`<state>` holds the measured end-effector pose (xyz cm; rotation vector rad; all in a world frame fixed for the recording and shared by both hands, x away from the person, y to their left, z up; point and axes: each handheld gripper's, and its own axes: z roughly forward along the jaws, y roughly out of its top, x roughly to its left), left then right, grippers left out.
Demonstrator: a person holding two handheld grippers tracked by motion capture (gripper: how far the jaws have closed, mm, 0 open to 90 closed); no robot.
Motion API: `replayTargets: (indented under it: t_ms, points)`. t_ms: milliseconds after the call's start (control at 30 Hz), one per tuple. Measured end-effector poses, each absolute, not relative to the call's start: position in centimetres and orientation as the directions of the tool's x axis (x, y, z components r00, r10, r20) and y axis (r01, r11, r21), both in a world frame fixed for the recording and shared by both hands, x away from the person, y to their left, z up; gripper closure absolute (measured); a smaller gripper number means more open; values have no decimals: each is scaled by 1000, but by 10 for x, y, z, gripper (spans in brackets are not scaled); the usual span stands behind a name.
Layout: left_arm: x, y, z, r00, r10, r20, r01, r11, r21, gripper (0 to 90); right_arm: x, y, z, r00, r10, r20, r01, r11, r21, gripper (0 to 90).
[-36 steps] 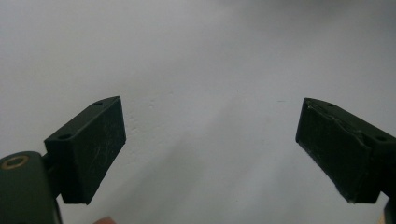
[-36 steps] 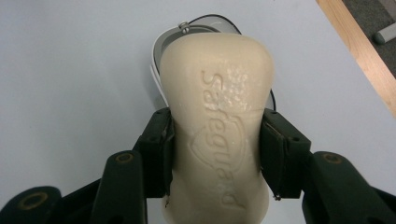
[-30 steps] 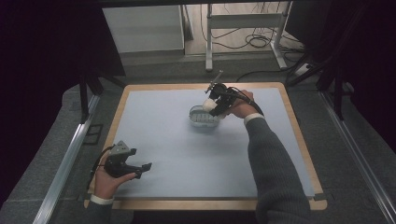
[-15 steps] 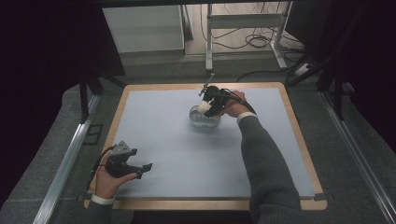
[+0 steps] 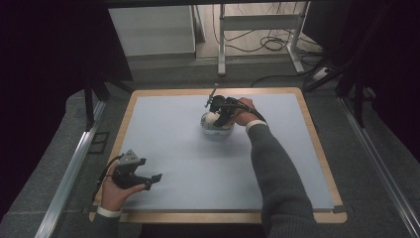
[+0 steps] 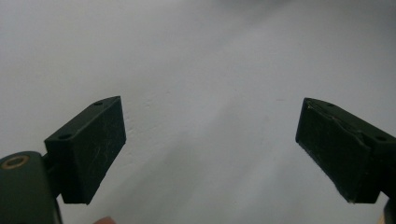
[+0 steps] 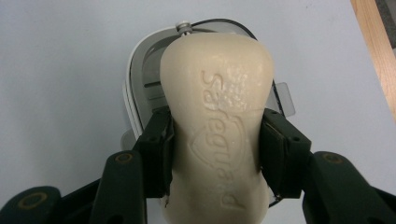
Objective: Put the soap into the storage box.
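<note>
Counts: 2 tongs, 1 soap bar, 1 soap dish, 1 worktop w/ pale blue mat.

Nearest, bottom left of high view: left tongs [image 5: 148, 181] in a hand, resting on the mat near the front edge of the worktop [image 5: 163, 218]. Jaws wide apart, nothing betw. them; left gripper view gives just the 2 black pads [image 6: 88, 149] over bare mat.

Farther, mid-mat toward the back: right tongs [image 5: 216, 118] clamped on the soap [image 7: 217, 126], one pad on each long side at its narrow waist. Soap sits over the dish [image 7: 140, 88], which stands on the mat. Can't tell if soap touches the dish or hangs just above.

Hidden/unclear: the soap covers most of the dish, only rim + bit of slotted floor seen. Soap's near end cut off at bottom of right gripper view. In high view, soap + dish are small, partly behind the tongs.
</note>
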<state>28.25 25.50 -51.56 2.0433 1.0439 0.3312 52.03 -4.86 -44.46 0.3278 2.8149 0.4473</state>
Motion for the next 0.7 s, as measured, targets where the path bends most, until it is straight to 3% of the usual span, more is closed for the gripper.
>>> replayTargets:
  t_ms: [200, 233, 367, 700]
  points:
    - [283, 254, -516, 625, 771, -118, 561, -339, 755, 89, 520, -47, -449, -935, 270, -232, 187, 927, 326, 479]
    - [283, 254, -516, 626, 771, -118, 561, -340, 754, 89, 518, -48, -446, -928, 306, -211, 215, 905, 366, 482]
    - [283, 254, -516, 627, 770, -119, 562, -342, 753, 89, 517, -50, -443, -925, 317, -210, 222, 899, 377, 474]
    - [284, 252, -517, 629, 768, -116, 562, -347, 751, 90, 503, -63, -425, -887, 431, -166, 285, 793, 538, 362]
